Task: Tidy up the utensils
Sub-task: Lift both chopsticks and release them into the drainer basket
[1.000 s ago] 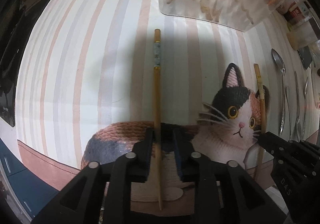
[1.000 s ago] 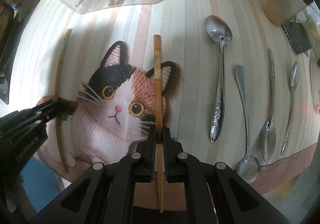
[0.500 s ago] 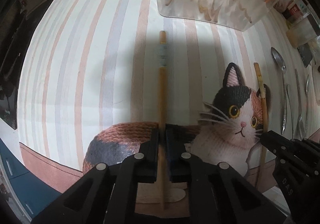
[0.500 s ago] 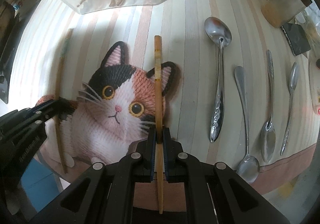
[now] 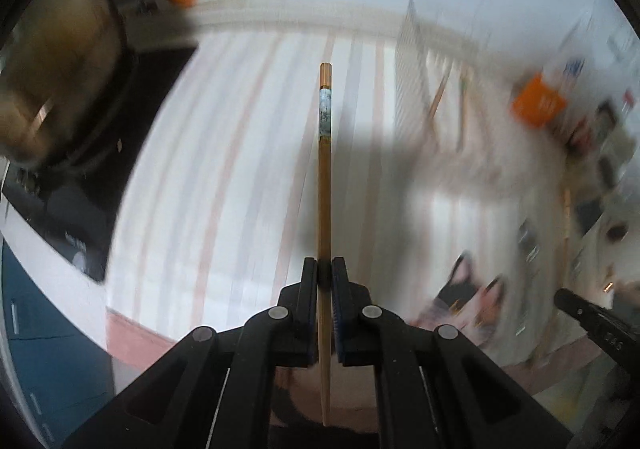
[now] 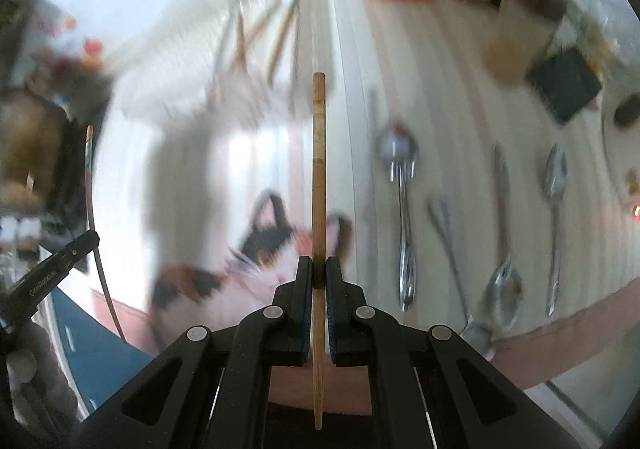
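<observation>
Chopsticks gripped, sorting barely begun.
Your left tongs (image 5: 325, 269) and right tongs (image 6: 319, 269) each clench a chopstick (image 5: 325, 185) (image 6: 319, 185) mid-frame; spoons (image 6: 404, 225) remain on the bench (image 6: 448, 121) at right.

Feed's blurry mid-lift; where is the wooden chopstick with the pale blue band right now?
The wooden chopstick with the pale blue band is centred in the left wrist view, clamped between the left claw fingers, pointing toward the striped tablecloth.
</observation>
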`<action>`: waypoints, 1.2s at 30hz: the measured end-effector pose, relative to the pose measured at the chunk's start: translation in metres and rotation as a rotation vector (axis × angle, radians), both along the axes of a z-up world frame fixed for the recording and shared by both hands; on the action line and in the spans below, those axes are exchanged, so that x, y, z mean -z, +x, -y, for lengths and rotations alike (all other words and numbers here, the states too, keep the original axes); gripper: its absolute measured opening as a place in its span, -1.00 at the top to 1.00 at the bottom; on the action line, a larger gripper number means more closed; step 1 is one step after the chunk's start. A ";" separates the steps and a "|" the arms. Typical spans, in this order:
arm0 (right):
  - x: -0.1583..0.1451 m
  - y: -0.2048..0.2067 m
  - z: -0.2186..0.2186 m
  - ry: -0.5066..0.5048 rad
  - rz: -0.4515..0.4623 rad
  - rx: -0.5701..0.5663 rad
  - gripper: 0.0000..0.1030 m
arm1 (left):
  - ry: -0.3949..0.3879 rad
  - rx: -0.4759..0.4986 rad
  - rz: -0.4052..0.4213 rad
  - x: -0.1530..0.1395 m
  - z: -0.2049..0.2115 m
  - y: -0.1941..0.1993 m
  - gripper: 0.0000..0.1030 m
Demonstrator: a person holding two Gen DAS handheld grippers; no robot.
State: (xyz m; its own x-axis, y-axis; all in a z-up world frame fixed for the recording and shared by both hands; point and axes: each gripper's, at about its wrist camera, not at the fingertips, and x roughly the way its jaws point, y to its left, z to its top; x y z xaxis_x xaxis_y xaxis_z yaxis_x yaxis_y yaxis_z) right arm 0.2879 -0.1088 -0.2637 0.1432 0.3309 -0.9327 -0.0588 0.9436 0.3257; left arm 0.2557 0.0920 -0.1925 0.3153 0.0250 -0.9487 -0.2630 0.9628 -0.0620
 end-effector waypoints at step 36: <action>-0.050 0.172 -0.004 -0.082 0.118 0.057 0.07 | 0.074 0.101 0.128 -0.036 0.015 0.183 -0.94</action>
